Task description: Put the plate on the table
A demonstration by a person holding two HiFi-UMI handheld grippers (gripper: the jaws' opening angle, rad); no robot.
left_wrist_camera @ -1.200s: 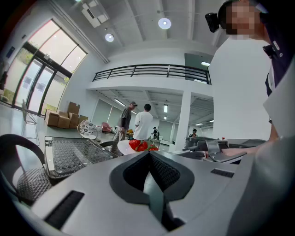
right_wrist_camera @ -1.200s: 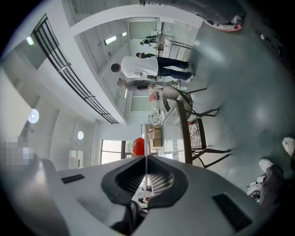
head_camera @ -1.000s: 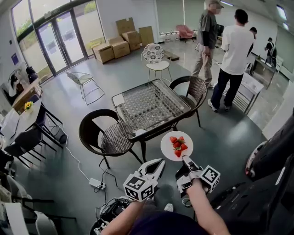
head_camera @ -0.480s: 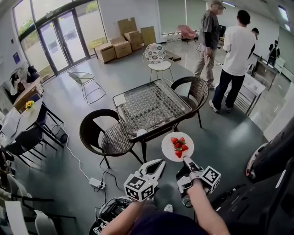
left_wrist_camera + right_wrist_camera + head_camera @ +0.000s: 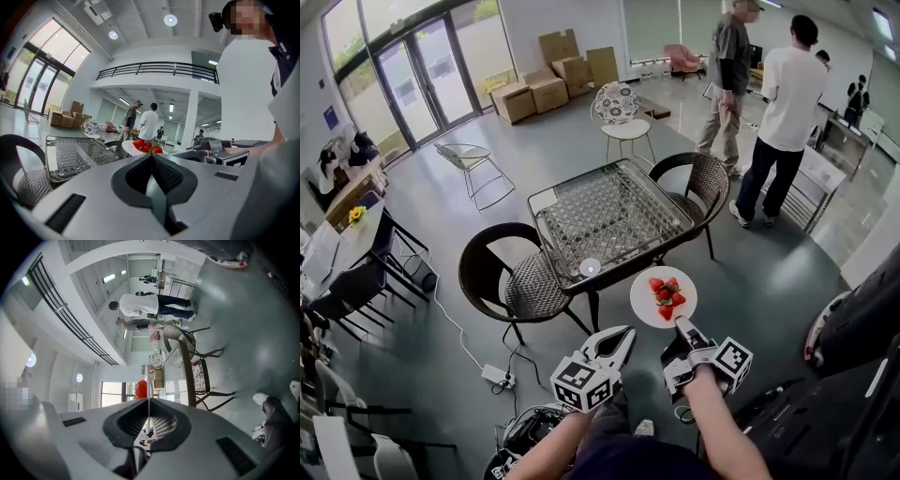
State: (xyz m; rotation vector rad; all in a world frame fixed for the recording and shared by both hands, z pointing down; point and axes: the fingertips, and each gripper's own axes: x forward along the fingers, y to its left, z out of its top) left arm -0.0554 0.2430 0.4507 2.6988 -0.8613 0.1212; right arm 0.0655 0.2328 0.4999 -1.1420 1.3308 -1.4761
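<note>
1. Left gripper [image 5: 623, 334]: clenched on nothing, jaws pressed flat together in its own view, held low over the floor and short of the table's near corner. No part in the carry, as far as can be seen.
2. Glass-topped table [image 5: 609, 217]: top bare apart from a small white round object [image 5: 591, 267] close to the near edge; too small to name. Plenty of free glass toward the middle and the far edge. Wicker chairs at the left and right sides.
3. White plate [image 5: 639, 302]: in the air just off the table's near right edge, over the floor, not touching the top and not over it. Roughly level, with cut strawberries [image 5: 665, 297] heaped at its middle.
4. Right gripper [image 5: 682, 325]: grasping the plate by its near rim, the rim showing edge-on as a thin white line between the jaws in the right gripper view.
5. Progress, as a judgement: plate picked up and brought next to the table, so the carry looks nearly over; placing not yet begun. Left to do: swing the plate over the glass, lower it flat clear of the white object, open the right jaws.
</note>
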